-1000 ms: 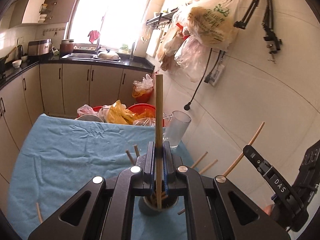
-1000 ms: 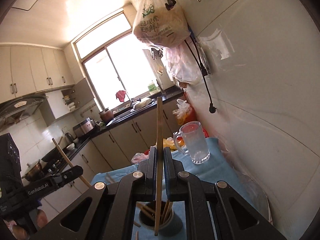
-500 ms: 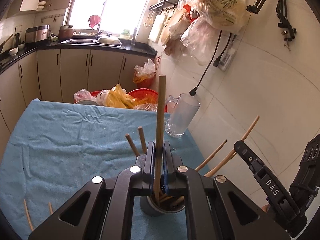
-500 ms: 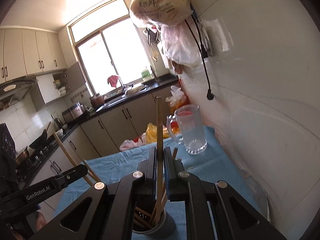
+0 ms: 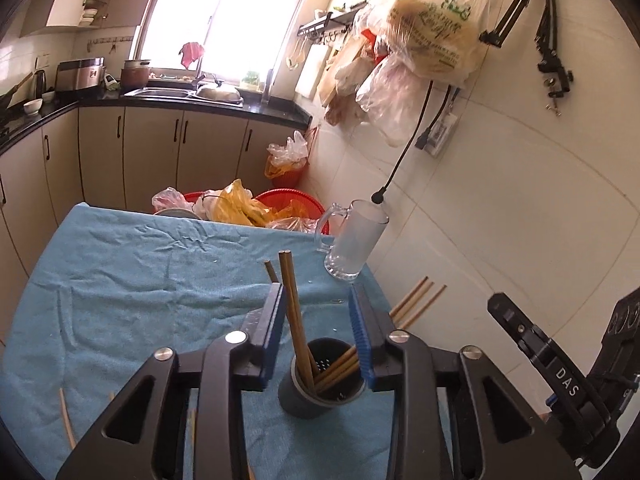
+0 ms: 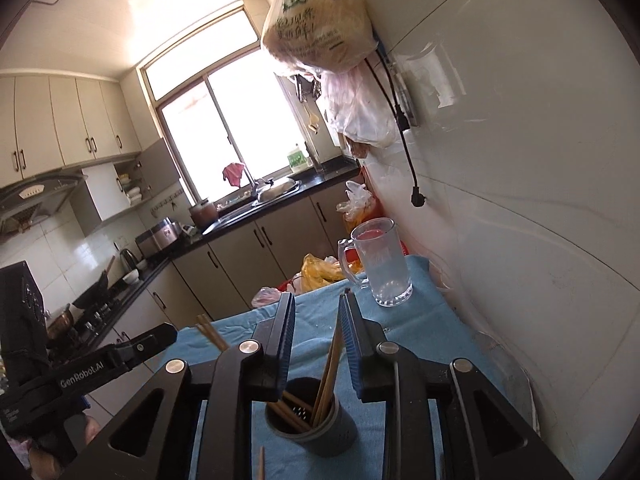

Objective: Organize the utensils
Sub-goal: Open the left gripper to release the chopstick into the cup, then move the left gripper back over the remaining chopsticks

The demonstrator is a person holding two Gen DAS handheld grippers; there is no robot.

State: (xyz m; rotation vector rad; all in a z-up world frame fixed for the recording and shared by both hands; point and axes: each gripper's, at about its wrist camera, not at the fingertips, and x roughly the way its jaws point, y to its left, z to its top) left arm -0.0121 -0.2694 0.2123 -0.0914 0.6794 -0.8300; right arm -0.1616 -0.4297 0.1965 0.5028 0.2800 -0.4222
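A dark grey utensil cup (image 5: 316,394) (image 6: 316,426) stands on the blue cloth (image 5: 132,280) and holds several wooden chopsticks (image 5: 294,312) (image 6: 330,368). My left gripper (image 5: 318,332) is open and empty, with its jaws on either side of the cup above its rim. My right gripper (image 6: 316,336) is also open and empty, right above the same cup. Loose chopsticks (image 5: 66,416) lie on the cloth at the left, and another loose chopstick (image 6: 261,462) lies in front of the cup. Each gripper shows at the edge of the other's view.
A glass mug (image 5: 354,240) (image 6: 382,262) stands at the table's far right corner by the tiled wall. Red basins with plastic bags (image 5: 248,210) sit beyond the table's far edge. Bags (image 5: 424,40) and a cable hang on the wall.
Both grippers have opened and let go of their chopsticks, which now stand in the cup.
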